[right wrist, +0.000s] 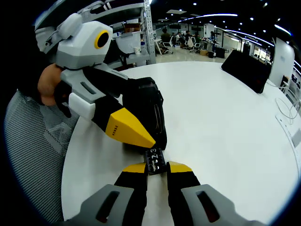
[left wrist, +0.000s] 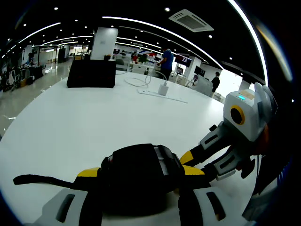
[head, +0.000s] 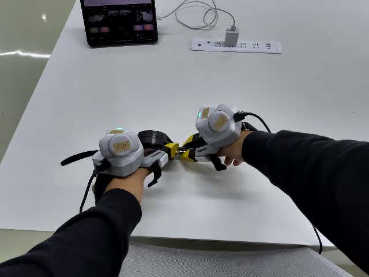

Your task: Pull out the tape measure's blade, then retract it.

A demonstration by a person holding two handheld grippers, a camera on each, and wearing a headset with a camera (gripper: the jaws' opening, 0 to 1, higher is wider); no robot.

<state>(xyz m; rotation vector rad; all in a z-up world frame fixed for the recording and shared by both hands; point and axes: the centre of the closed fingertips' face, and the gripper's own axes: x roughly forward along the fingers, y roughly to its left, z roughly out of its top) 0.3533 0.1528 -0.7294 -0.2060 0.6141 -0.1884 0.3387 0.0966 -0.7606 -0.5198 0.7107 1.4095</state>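
Fingers (left wrist: 88, 172) of the left gripper (left wrist: 141, 171) are closed around the tape measure (left wrist: 136, 160), one yellow tip on each side of its black case, which rests on the white bench (head: 173, 86) low in the middle of the head view. A black strap (head: 78, 157) trails from the case to the left and lies flat on the bench. In the right gripper view the left gripper's yellow finger runs along the near side of the case and ends just above the blade (right wrist: 154, 161). Only a short, dark, numbered piece of the blade is out of the case. The right gripper (right wrist: 156, 167) has its fingers drawn narrow and pinches that piece between the two yellow tips. In the head view the two grippers meet nose to nose, nearly touching, each held in a hand with a black sleeve. At the far edge of the bench stands a dark tablet (head: 119, 22); to its right a white cable (head: 196, 14) loops to a charger (head: 232, 36) plugged into a white power strip (head: 236, 45).
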